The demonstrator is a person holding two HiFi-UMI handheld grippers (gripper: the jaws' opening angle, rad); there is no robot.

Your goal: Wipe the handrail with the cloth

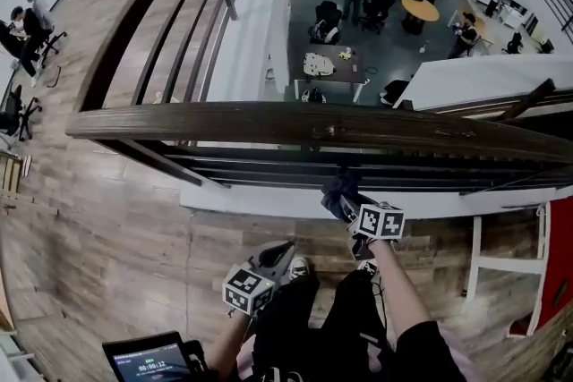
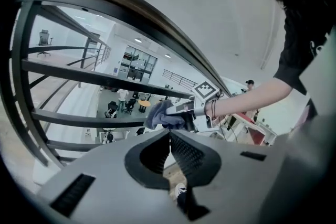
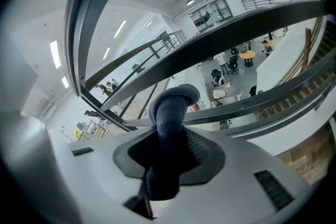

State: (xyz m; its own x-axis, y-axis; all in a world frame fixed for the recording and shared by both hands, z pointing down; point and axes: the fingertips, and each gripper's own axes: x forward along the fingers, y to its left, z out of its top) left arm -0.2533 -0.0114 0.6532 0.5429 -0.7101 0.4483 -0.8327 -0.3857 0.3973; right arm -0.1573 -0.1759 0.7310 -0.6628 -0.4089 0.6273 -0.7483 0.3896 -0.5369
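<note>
Right tool (image 3: 168, 136) is clamped on the cloth (image 3: 171, 107): a dark blue roll stands up between its jaws and bulges above them. In the head view we see the cloth held low, in front of the rails (image 1: 358, 164) under the handrail (image 1: 313, 125). We cannot tell whether it touches any of them. The handrail, a dark wooden bar, runs across the view above both tools. Left tool (image 2: 169, 139) has its jaws pressed together with nothing between them. It hangs lower than the right tool and to its left, over the wooden floor (image 1: 89, 219), apart from the railing. The person's legs (image 1: 322, 318) show beneath both tools.
</note>
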